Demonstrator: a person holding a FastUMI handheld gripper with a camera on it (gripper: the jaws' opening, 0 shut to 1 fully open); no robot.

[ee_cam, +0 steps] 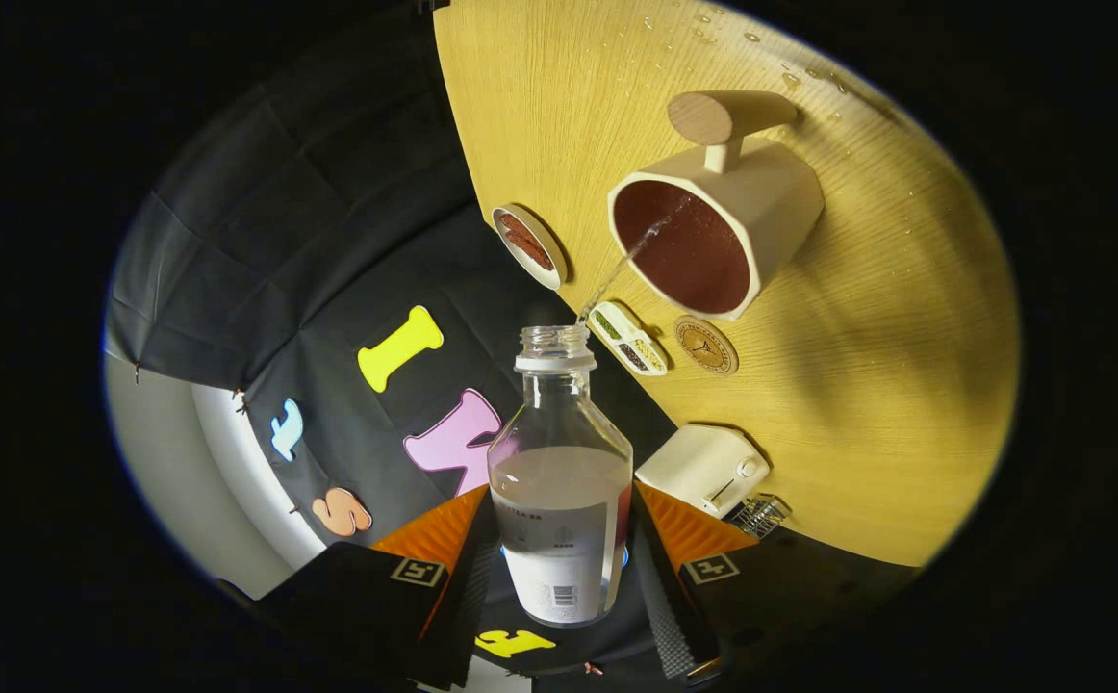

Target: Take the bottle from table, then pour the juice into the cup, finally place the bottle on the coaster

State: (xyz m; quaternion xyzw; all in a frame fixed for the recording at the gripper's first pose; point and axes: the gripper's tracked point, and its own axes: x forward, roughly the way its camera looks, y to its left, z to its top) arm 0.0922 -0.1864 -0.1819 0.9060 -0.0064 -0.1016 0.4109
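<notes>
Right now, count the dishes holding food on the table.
2: a round dish beside the cup, and a divided oblong dish just beyond the bottle mouth. None seems hidden.

Claw (559, 568): tipped well over to one side, so the counter (905, 385) stands nearly upright in its view.
Fingers (444, 568): one on each side of the bottle (559, 481), both pressing its lower body.
Grip: closed on the bottle, held between the fingers.
</notes>
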